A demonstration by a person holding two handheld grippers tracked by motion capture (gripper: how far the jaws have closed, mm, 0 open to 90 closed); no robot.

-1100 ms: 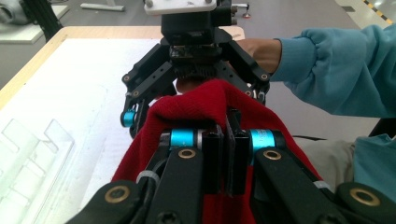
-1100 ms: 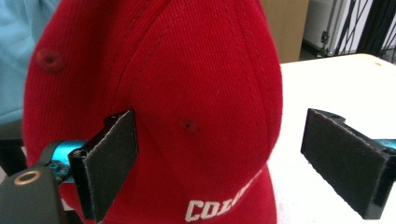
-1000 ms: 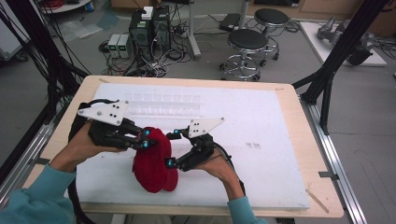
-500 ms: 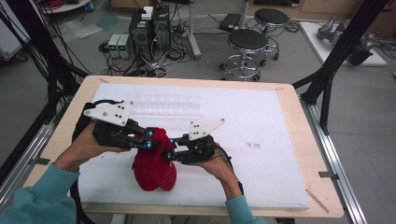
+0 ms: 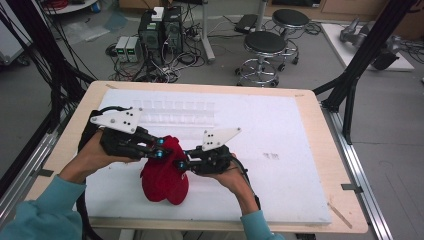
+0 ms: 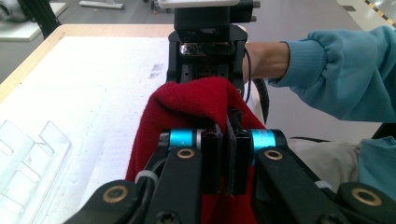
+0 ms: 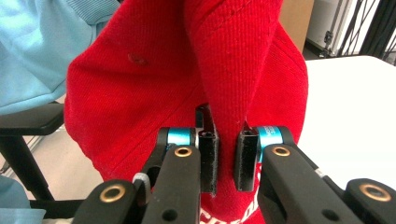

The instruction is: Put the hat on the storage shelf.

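Red fabric cap pinched by both tools

The red corduroy-like fabric cap point(image 5: 164, 172) lies on the white foam-topped counter point(image 5: 280, 175), near its front edge; the left tool point(image 5: 159, 148) and right tool point(image 5: 181, 164) each clamp a cap fold from opposite sides.

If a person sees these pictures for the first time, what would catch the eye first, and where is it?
The red cap stands out most: it hangs between the two grippers over the near part of the white board. The left gripper is shut on a fold of it, and the right gripper pinches another fold from the opposite side. A clear plastic tray lies farther back on the board.
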